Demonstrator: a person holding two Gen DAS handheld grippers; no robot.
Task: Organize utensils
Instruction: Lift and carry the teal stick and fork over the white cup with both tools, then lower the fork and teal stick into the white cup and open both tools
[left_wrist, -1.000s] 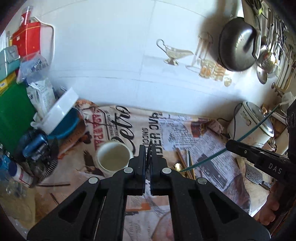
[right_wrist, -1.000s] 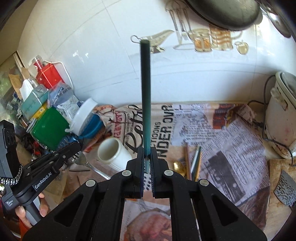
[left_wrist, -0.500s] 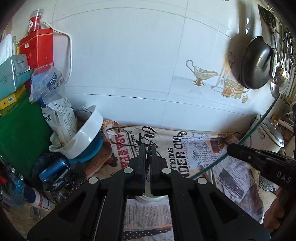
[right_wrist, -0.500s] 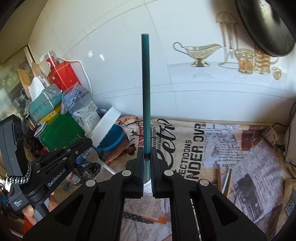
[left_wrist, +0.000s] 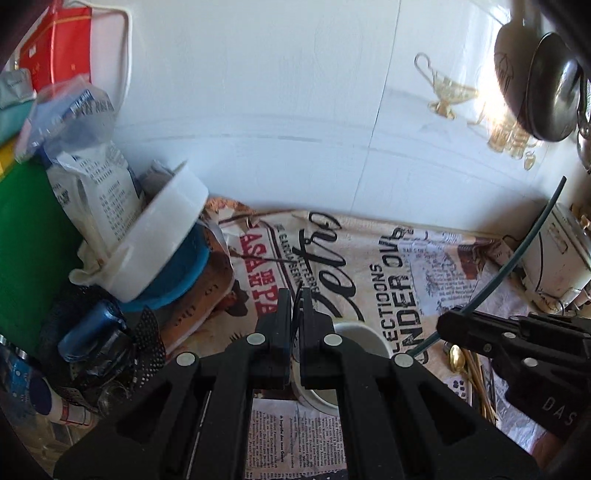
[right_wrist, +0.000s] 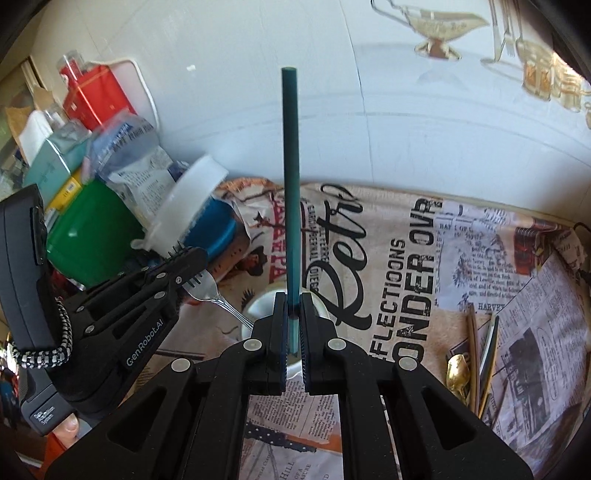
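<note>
- White wall tiles (right_wrist: 406, 147), one printed with a gold gravy boat, back a counter covered by a newspaper-print cloth (right_wrist: 480, 266).
- The right gripper (right_wrist: 293, 328) has its jaws pressed on a thin, straight, dark teal stick (right_wrist: 290, 184), which rises well past the fingertips.
- The left gripper (right_wrist: 190, 264) pinches a silver fork (right_wrist: 207, 290) near its tines; the handle slants down toward a white cup (right_wrist: 258, 308).
- That cup stands on the cloth just below both grippers, its opening facing up.
- A gold spoon (right_wrist: 457, 371) and several slim brown and dark sticks (right_wrist: 480, 350) lie together on the cloth to the right, well apart from the cup.
- Boxes, bags and a white tub (left_wrist: 159, 236) crowd the left side.
</note>
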